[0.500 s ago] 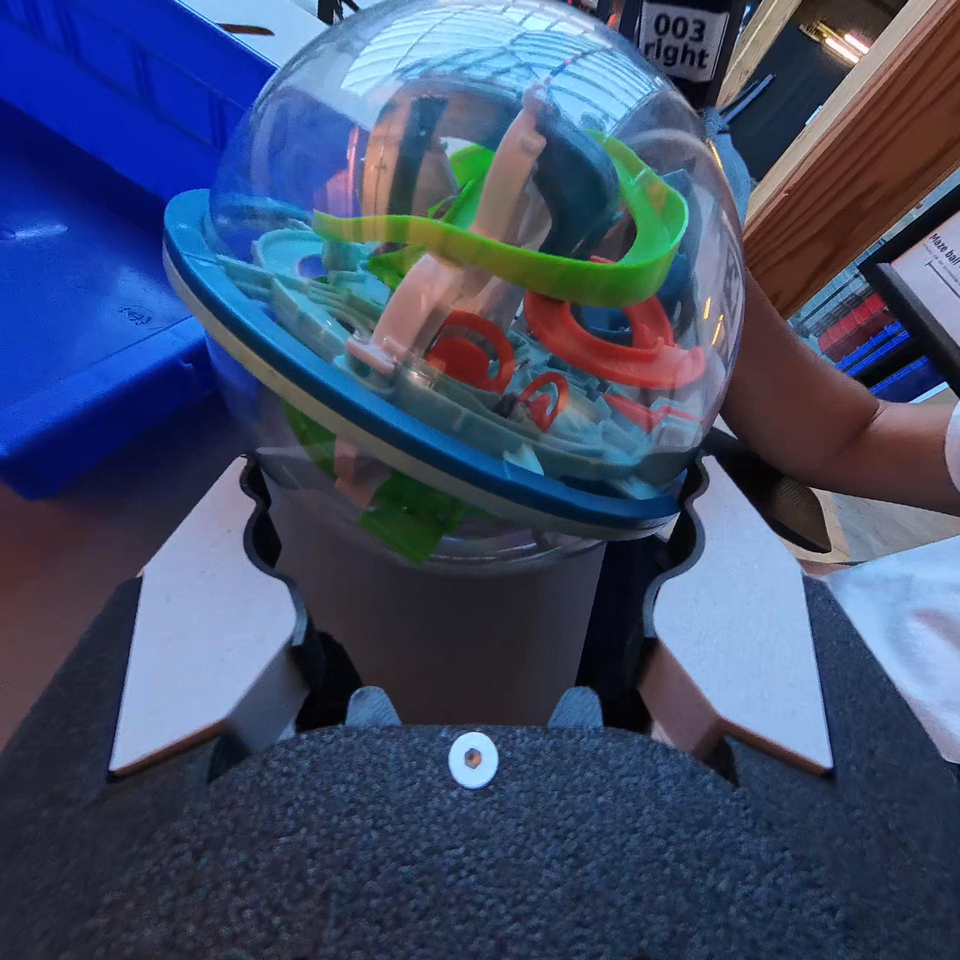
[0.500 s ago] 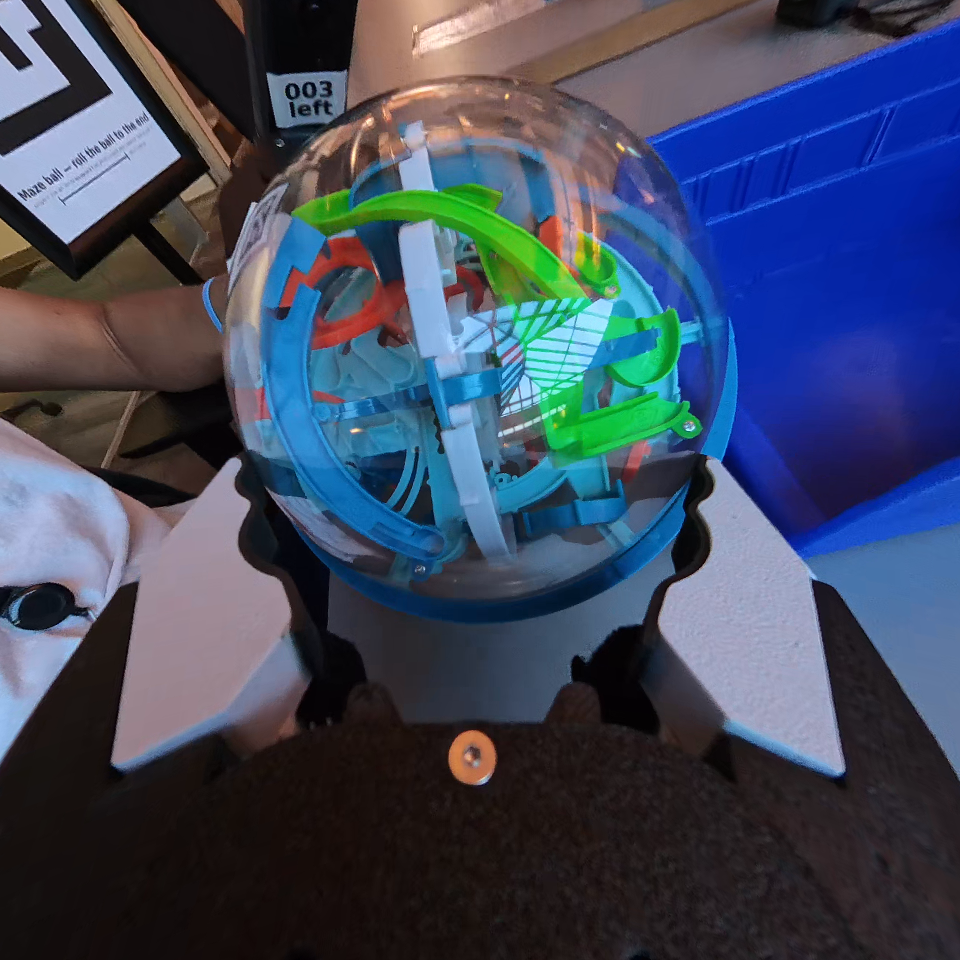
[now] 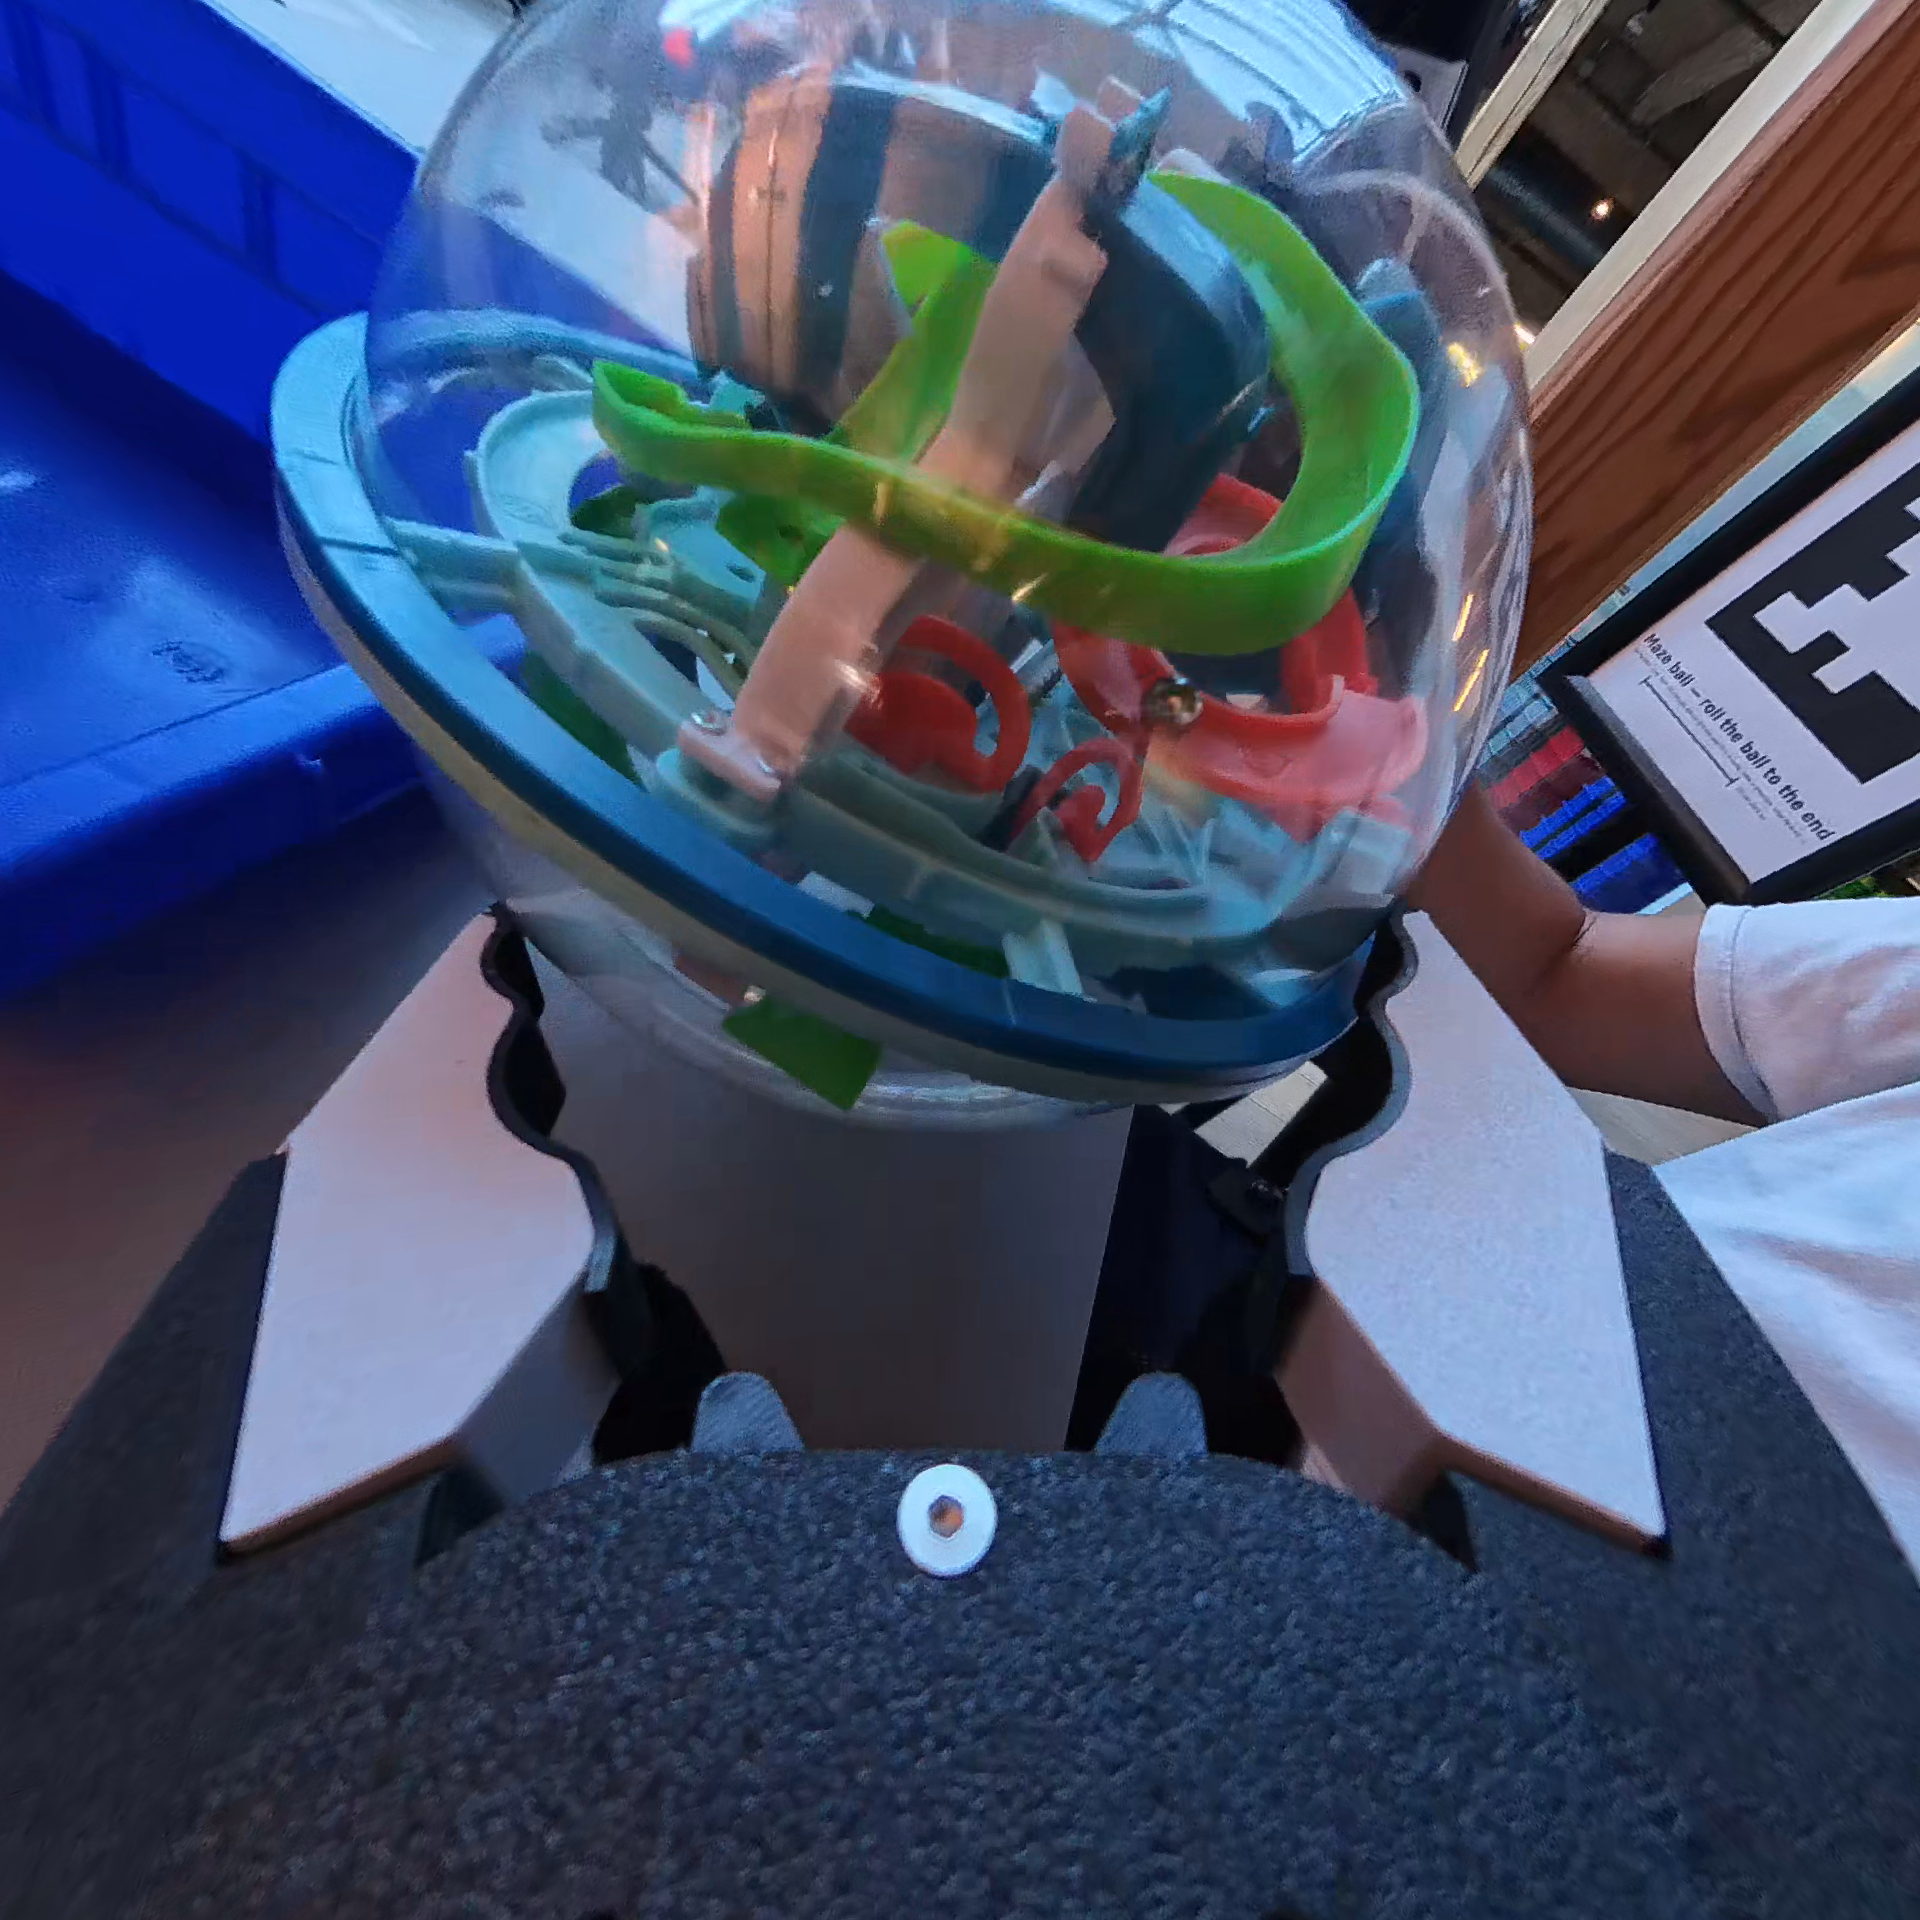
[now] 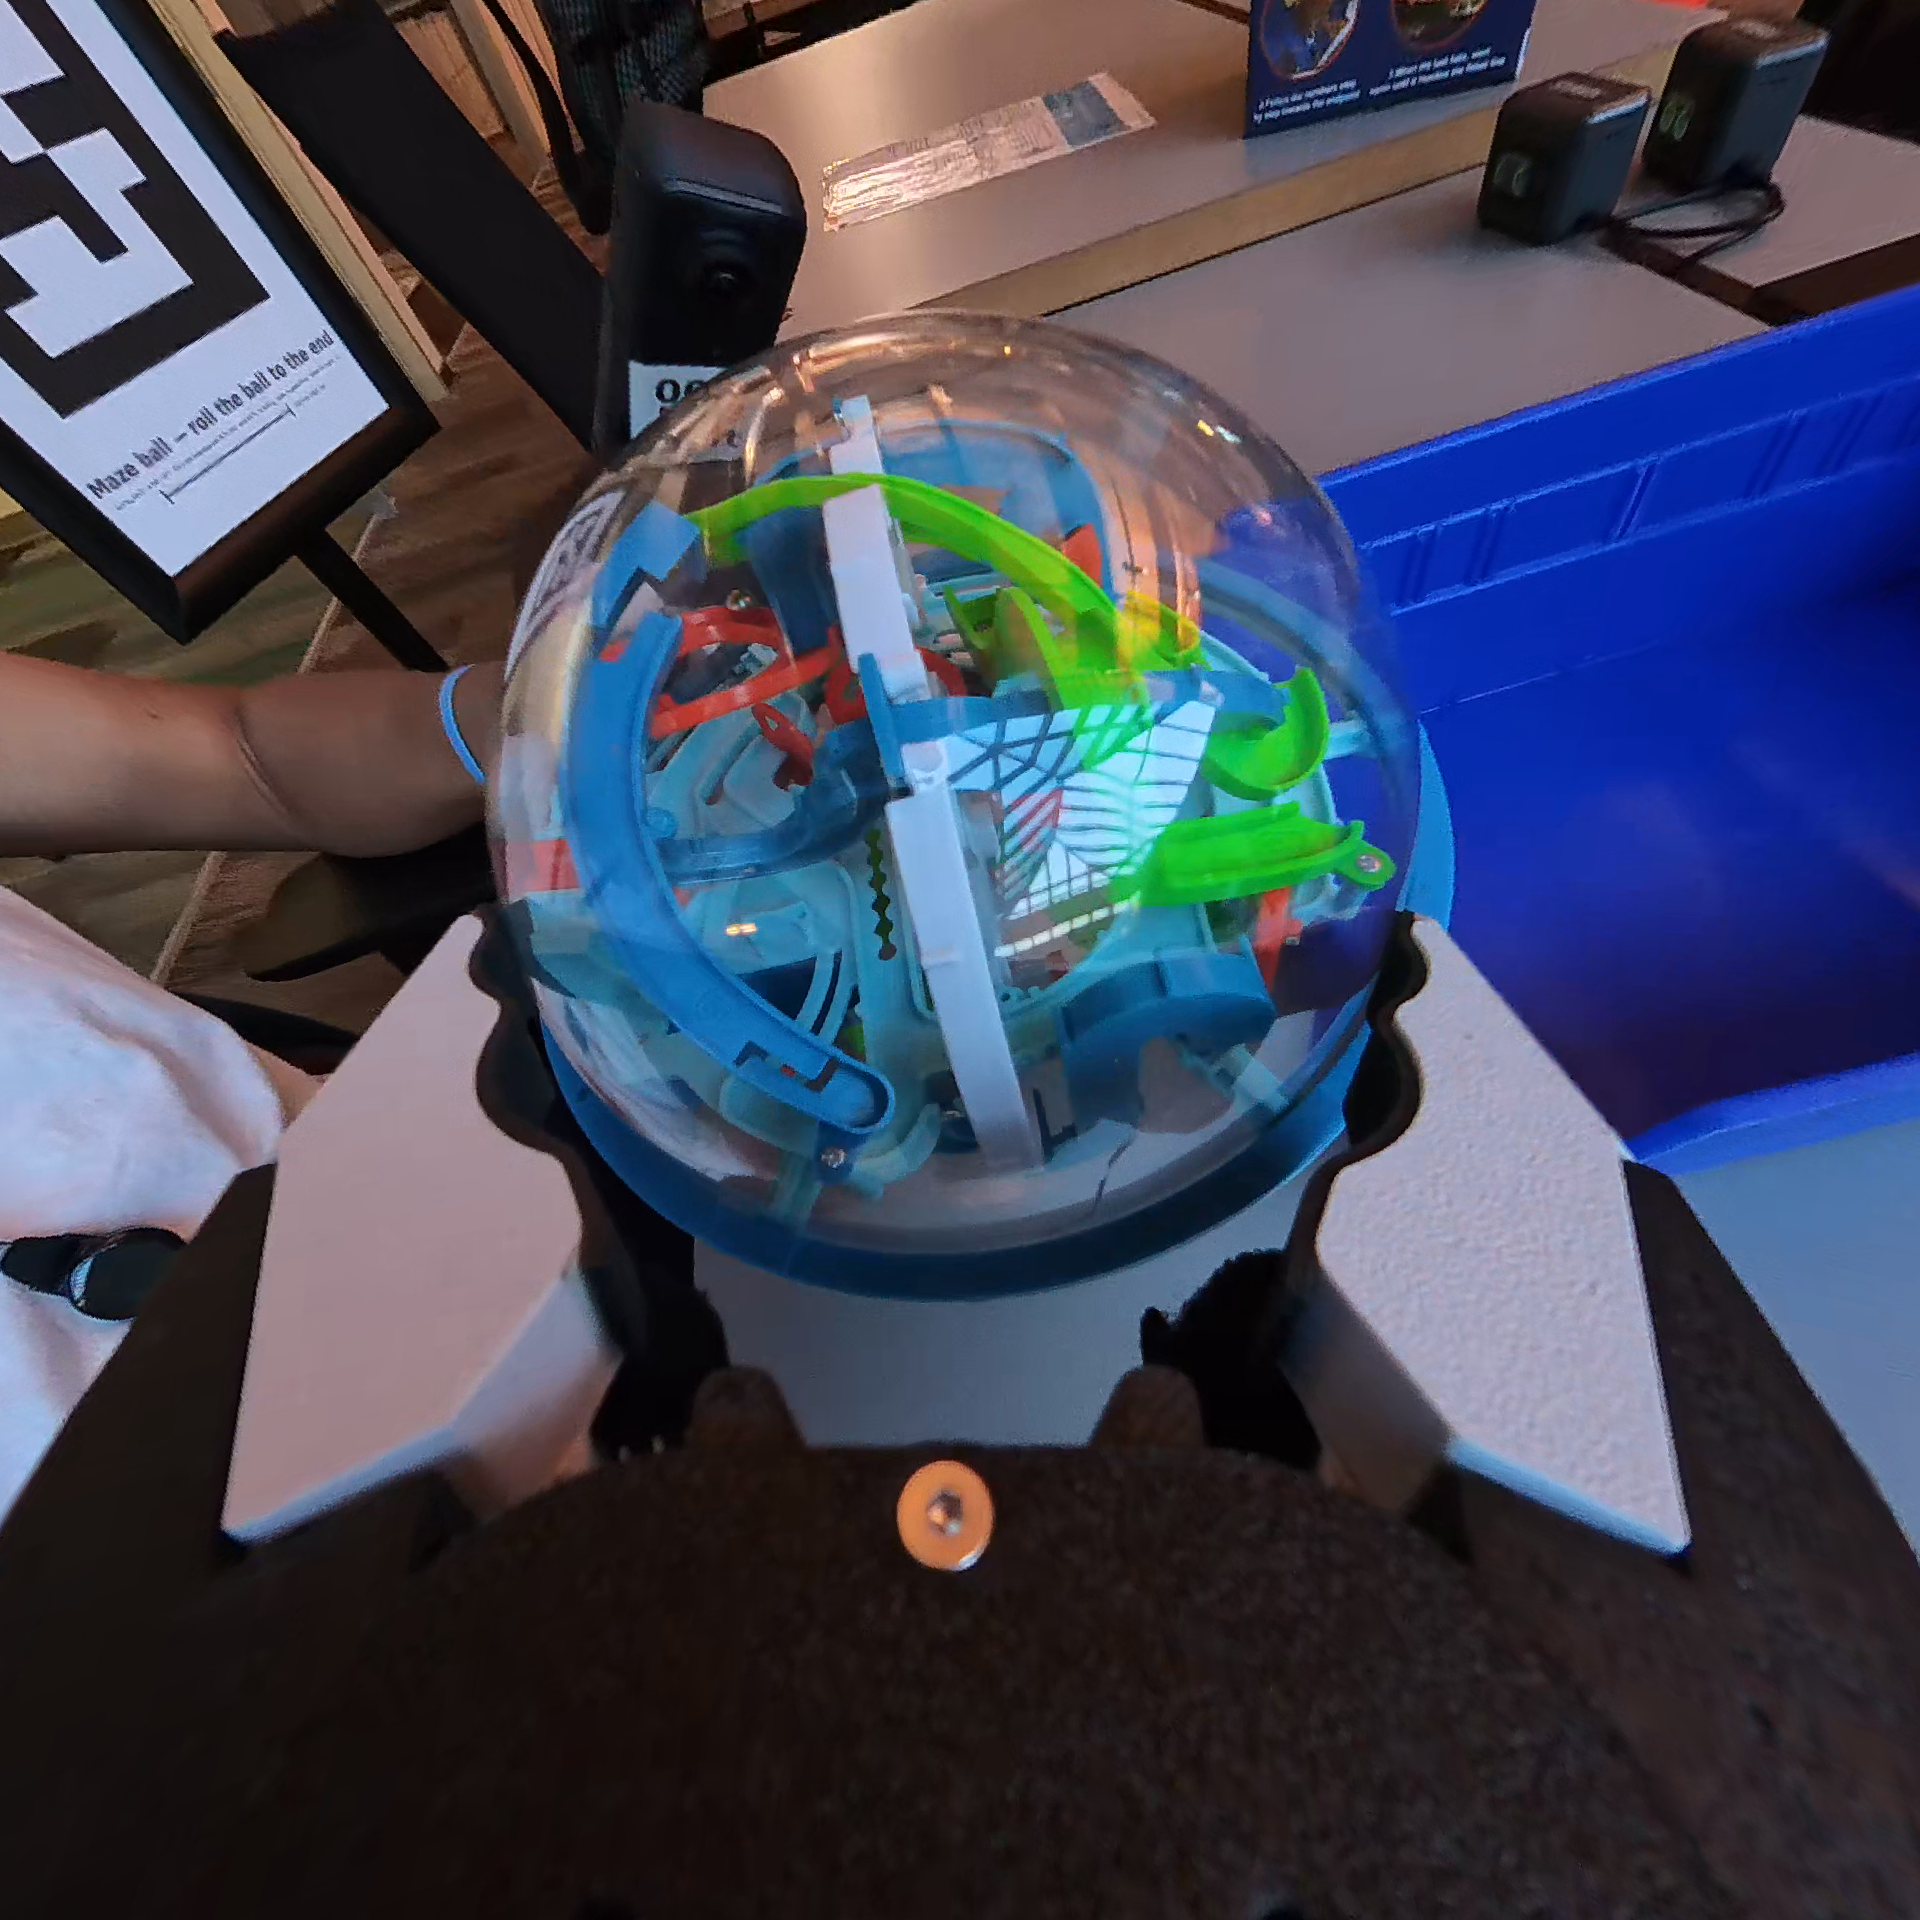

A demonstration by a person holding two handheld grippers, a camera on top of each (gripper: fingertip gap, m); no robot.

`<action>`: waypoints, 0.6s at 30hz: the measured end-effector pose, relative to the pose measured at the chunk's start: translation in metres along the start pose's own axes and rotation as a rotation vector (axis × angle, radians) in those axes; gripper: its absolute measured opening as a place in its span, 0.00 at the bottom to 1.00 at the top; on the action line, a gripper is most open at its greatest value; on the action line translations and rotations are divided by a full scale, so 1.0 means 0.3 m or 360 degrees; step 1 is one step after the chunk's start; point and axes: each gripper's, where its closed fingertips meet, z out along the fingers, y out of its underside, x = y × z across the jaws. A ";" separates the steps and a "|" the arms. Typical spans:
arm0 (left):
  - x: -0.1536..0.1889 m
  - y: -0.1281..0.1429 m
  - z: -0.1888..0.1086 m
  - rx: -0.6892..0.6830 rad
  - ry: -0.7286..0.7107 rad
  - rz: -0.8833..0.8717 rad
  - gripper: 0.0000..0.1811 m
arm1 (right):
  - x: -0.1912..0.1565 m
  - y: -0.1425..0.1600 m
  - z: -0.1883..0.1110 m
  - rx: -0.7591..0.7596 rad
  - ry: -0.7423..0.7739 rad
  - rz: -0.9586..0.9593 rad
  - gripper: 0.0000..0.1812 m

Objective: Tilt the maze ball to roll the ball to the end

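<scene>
Two grippers hold one clear plastic maze ball (image 3: pixel 935 582) with a dark blue ring round its middle, each clamped on it from its own side. In the left wrist view the left gripper (image 3: pixel 940 1039) has its pale fingers (image 3: pixel 416 1226) spread wide, the notched inner edges pressed against the ball's lower half; the ball fills the upper centre of the frame, its ring slanting down toward the right. A small metal ball (image 3: pixel 1172 704) sits on a red track right of centre. In the right wrist view the right gripper (image 4: pixel 940 1049) grips the sphere likewise at mid-frame. A blue plastic bin (image 4: pixel 1683 727) lies at right, a framed black-and-white sign (image 4: pixel 156 312) upper left, and a bare forearm (image 4: pixel 208 758) at the left edge.
</scene>
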 end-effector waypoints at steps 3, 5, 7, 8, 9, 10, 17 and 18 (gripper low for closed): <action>0.004 -0.007 -0.005 0.0010 -0.0022 0.0084 0.83 | -0.010 -0.004 -0.003 0.0007 0.0023 -0.0072 0.85; 0.007 -0.012 -0.009 0.0015 -0.0052 0.0169 0.83 | -0.017 -0.009 -0.006 0.0028 0.0038 -0.0159 0.85; 0.011 -0.016 -0.011 0.0016 -0.0070 0.0227 0.83 | -0.025 -0.020 -0.010 0.0060 0.0048 -0.0227 0.85; 0.014 -0.019 -0.012 0.0026 -0.0072 0.0247 0.83 | -0.029 -0.027 -0.012 0.0075 0.0054 -0.0253 0.85; 0.017 -0.021 -0.012 0.0033 -0.0067 0.0257 0.83 | -0.034 -0.035 -0.015 0.0089 0.0059 -0.0272 0.85; 0.020 -0.020 -0.011 0.0032 -0.0059 0.0264 0.83 | -0.038 -0.043 -0.017 0.0101 0.0065 -0.0293 0.85; 0.041 -0.046 -0.024 0.0083 -0.0112 0.0421 0.83 | -0.067 -0.075 -0.031 0.0177 0.0088 -0.0450 0.84; 0.042 -0.056 -0.032 0.0083 -0.0146 0.0467 0.83 | -0.068 -0.073 -0.030 0.0196 0.0086 -0.0471 0.84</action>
